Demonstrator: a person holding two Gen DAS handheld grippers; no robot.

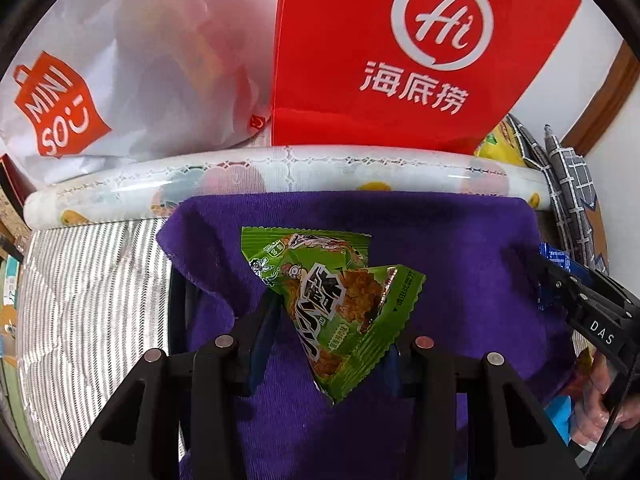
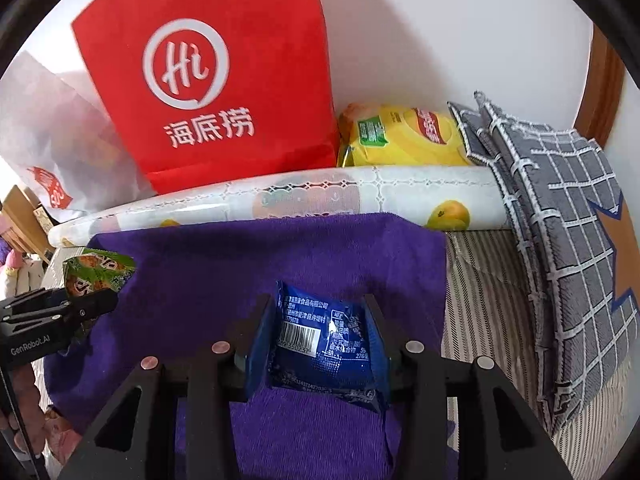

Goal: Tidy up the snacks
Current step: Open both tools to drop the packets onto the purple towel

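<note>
My left gripper [image 1: 332,320] is shut on a green snack packet [image 1: 336,304] and holds it above a purple towel [image 1: 460,248]. My right gripper [image 2: 316,316] is shut on a blue snack packet [image 2: 324,340] over the same purple towel [image 2: 240,264]. The right gripper also shows at the right edge of the left wrist view [image 1: 556,280], with the blue packet [image 1: 554,258] in it. The left gripper with the green packet [image 2: 96,272] shows at the left of the right wrist view.
A red paper bag [image 2: 216,80] and a white Miniso bag [image 1: 120,80] stand at the back against the wall. A rolled fruit-print sheet [image 2: 320,196] lies in front of them. A yellow chip bag [image 2: 400,136] and a grey checked cushion [image 2: 560,220] are at the right.
</note>
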